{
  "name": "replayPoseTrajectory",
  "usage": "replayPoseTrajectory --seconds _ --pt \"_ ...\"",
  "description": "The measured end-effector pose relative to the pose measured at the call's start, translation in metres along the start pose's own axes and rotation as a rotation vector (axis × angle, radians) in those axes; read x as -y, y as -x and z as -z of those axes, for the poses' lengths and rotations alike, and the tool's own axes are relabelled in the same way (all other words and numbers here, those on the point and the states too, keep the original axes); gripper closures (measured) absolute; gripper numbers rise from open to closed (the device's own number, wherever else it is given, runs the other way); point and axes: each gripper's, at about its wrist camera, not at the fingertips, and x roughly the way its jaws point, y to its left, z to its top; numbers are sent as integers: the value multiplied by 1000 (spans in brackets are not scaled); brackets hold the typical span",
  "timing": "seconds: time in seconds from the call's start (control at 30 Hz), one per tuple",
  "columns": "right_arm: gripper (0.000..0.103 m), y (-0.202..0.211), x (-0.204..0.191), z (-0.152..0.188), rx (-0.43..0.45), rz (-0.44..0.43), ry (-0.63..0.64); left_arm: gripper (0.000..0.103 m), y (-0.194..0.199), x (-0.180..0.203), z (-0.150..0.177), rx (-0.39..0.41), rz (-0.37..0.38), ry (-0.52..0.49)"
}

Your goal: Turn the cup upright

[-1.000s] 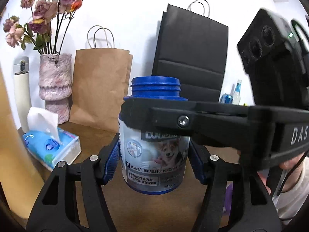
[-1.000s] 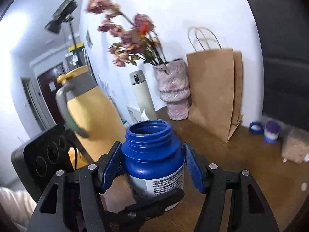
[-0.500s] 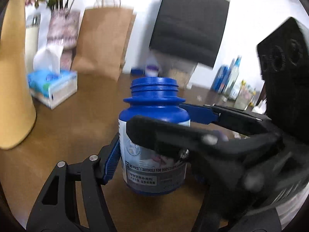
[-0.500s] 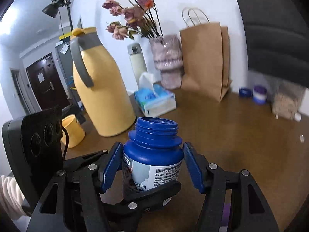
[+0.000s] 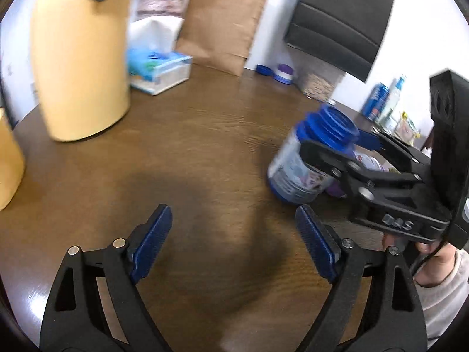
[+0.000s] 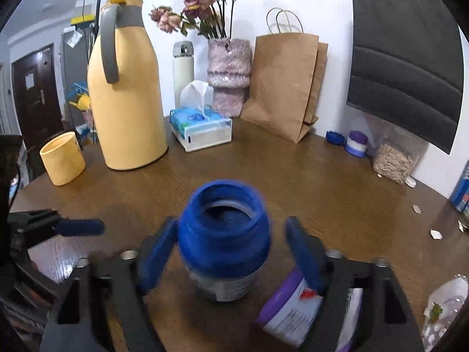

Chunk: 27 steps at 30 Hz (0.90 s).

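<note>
blue jar (image 6: 224, 240) upright btwn right gripper (image 6: 228, 258) pads, jaws apart (no contact seen); left gripper (image 5: 234, 243) spread wide, nothing held.

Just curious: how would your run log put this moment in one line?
blue jar: upright on table | right tongs: open around it | left tongs: open, empty

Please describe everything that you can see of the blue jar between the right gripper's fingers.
The blue jar looks like plastic: a wide blue threaded neck, open with no lid, above a pale printed label. It stands mouth up on the brown wooden table, between the blue pads of the right hand-held gripper. The pads appear slightly apart from its sides. A purple-capped container lies just beside it. Motion blur hides the label text.
</note>
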Motion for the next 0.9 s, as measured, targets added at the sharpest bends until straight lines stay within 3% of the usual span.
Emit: replayPoseTrajectory --seconds 0.17,0.27,0.33,0.47,0.53,0.67,0.9 --pt "15 54 10 12 29 -17 -103 17 34 -2 5 57 -23 4" --pt "15 103 29 32 51 -6 -211 7 55 2 12 88 -49 -43" --pt "15 135 41 51 36 56 -273 1 69 6 18 107 -68 -79" --pt "15 186 47 89 5 274 -293 0 95 11 31 158 -115 -117" --pt "15 204 46 105 -17 334 -303 0 107 13 38 174 -128 -115" --pt "15 229 35 129 -28 334 -351 0 129 22 51 213 -108 -135" --pt "15 253 4 140 28 288 -397 0 164 32 76 234 -115 -151"
